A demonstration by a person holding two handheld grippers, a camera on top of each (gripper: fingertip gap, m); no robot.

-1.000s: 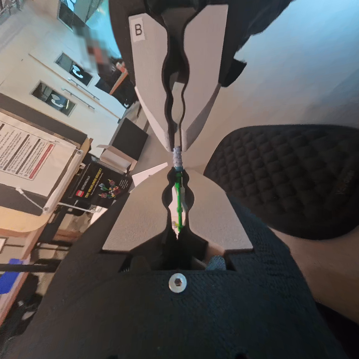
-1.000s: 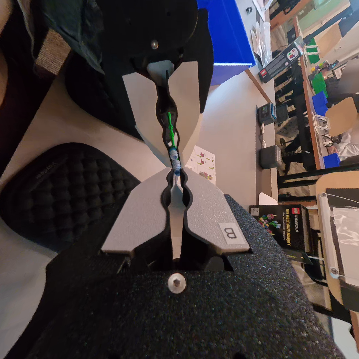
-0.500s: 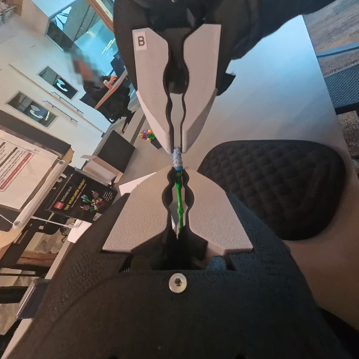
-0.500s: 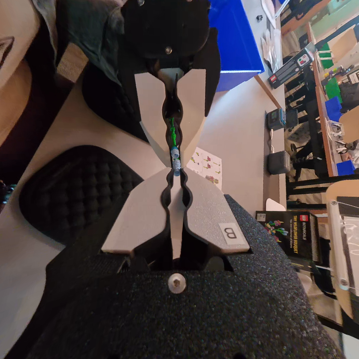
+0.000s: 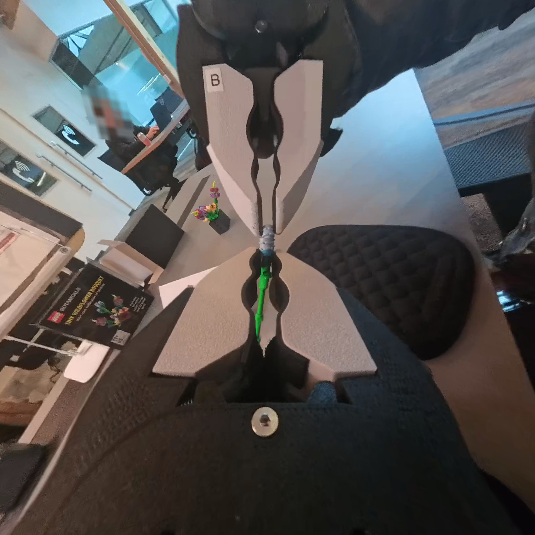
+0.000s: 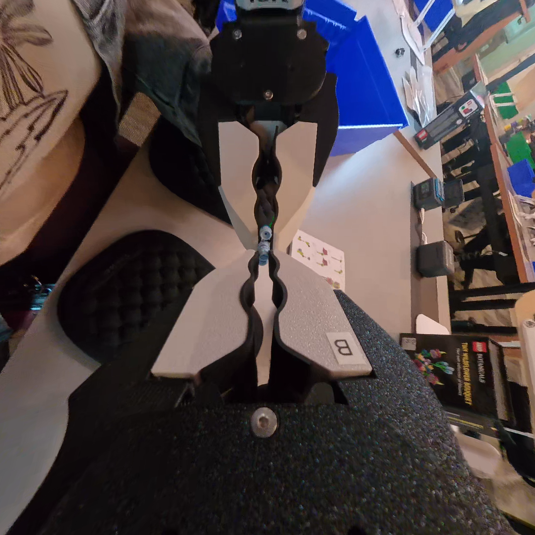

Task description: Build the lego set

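Right there up close, the left gripper [image 5: 265, 254] was clamped tight on the green stem [image 5: 262, 295], which ran back along the channel between its fingers [image 5: 214, 312] toward the gripper body. Out at the tips, the stack of pale blue-lilac studs [image 5: 267, 241] bridged straight across to the right gripper [image 5: 265, 231], which met it nose to nose. In the right wrist view, the right gripper [image 6: 263, 256] had its fingers [image 6: 304, 312] drawn nearly together, pinching the end of that stud stack [image 6: 264, 246], with a narrow slit left behind the tips. Both tools hovered above the pale table [image 5: 390, 179], clear of its surface. Just beneath and to one side lay the black quilted pad [image 5: 385, 283], its rounded edge close under the meeting point. An instruction sheet [image 6: 318, 260] sat flat beyond the tips. Farther off stood a small finished flower model on a black base [image 5: 212, 212], well apart, with open tabletop around it. At the table's edge leaned the dark set box [image 5: 95, 307], and a blue bin [image 6: 362, 86] sat farther along in the right wrist view.
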